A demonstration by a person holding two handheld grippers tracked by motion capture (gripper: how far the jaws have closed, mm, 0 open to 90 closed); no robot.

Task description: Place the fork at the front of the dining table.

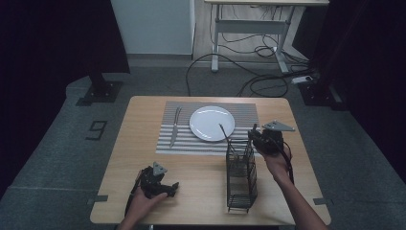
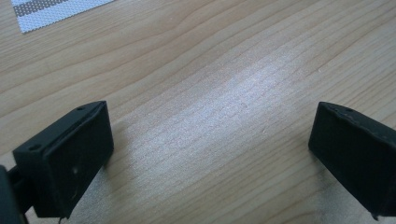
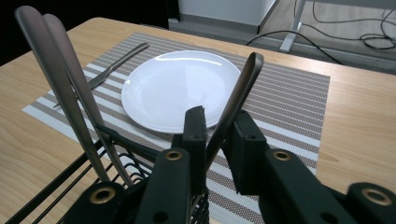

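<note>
— Cutlery handle (image 3: 233, 100): where is it?
— Clamped between the right claw's (image 3: 218, 135) jaws, slanting up over the black wire rack (image 1: 240, 175), with the white plate (image 3: 180, 88) on the striped placemat (image 3: 289, 100) just beyond the claw.
— And the left claw (image 2: 210, 140)?
— Jaws spread wide apart, holding nothing, low over bare table (image 2: 224, 70). Two more handles (image 3: 70, 88) stand in the rack, left of the right claw.

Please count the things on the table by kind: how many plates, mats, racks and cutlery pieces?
Plate: 1
Placemat: 1
Wire rack: 1
Cutlery pieces: 4 (lying piece on the placemat, two standing handles in the wire rack, gripped piece in the right claw)
Total: 7
</note>
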